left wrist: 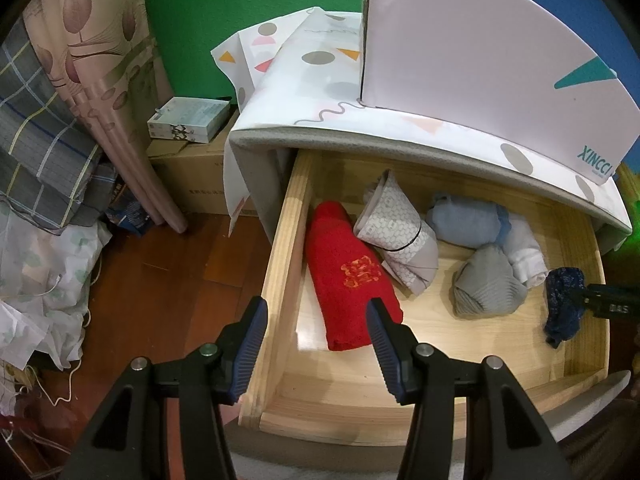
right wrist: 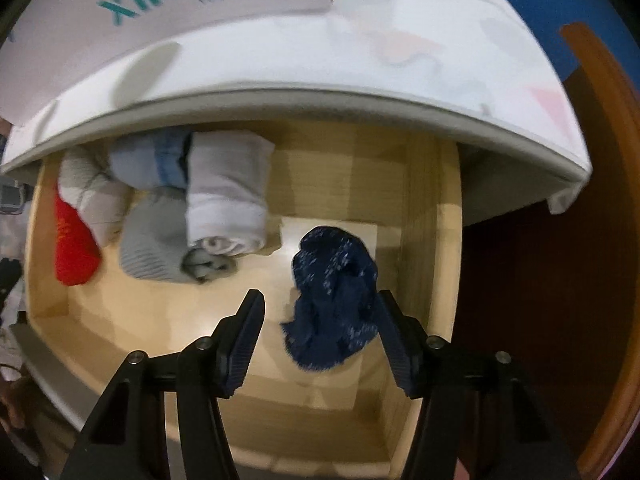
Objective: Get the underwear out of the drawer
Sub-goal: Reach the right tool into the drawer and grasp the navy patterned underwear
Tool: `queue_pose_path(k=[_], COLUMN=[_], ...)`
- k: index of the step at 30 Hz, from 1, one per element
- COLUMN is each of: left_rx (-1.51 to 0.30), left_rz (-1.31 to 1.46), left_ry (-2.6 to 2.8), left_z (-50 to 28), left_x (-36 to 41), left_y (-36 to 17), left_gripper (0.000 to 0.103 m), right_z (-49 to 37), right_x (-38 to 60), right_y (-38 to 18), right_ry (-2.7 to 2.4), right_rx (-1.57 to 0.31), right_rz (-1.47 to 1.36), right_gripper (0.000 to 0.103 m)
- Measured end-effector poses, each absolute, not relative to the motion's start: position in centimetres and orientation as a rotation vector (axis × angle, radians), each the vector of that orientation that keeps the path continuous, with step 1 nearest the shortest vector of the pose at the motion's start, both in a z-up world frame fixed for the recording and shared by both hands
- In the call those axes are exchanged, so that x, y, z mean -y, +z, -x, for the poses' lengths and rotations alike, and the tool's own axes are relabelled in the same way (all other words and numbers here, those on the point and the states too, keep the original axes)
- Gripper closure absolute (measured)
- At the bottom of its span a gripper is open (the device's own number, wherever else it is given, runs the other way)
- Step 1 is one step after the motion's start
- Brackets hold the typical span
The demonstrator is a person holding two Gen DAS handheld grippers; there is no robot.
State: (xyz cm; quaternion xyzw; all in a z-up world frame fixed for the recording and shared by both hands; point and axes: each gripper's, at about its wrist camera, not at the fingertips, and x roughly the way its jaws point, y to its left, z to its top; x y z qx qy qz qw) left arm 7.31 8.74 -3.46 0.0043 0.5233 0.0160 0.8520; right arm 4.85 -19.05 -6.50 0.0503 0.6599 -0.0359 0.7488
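The wooden drawer (left wrist: 280,256) stands pulled out. A crumpled dark blue underwear (right wrist: 336,300) with pale speckles lies at its right end, also seen in the left wrist view (left wrist: 564,304). My right gripper (right wrist: 320,296) points down over it, open. The cloth sits between the fingers and brushes the right finger (right wrist: 394,332), while the left finger stays clear of it. My left gripper (left wrist: 318,304) hangs open and empty over the drawer's left wall, above a red rolled towel (left wrist: 352,276). The right gripper's black frame (left wrist: 608,304) shows at the edge of the left wrist view.
More rolls lie in the drawer: a patterned grey-white one (left wrist: 400,232), a light blue one (left wrist: 464,220), a grey one (left wrist: 488,284), a white one (left wrist: 524,252). A white box (left wrist: 480,48) stands on the cloth-covered cabinet top overhanging the drawer. Cardboard boxes (left wrist: 188,172) and a curtain (left wrist: 100,80) stand left.
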Motion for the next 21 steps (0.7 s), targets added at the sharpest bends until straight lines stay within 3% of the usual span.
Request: queue_pose_path(k=[14,21], left_rx=[-1.139,-1.166], left_rz=[-0.022,-0.035], left_ry=[0.035,0.036], left_z=[-7.7,-8.0], left_x=[-8.2,-8.0], left_y=[-4.0,-4.5], left_gripper=[0.050,0.050], right_z=[-6.3,-6.2], right_x=[17.8,15.9], right_y=[-10.0,-10.9], right_ry=[-0.085,-0.099], right_rx=[-1.520,-1.526], right_rz=[-0.021,0.050], right_gripper=[0.052,0.071])
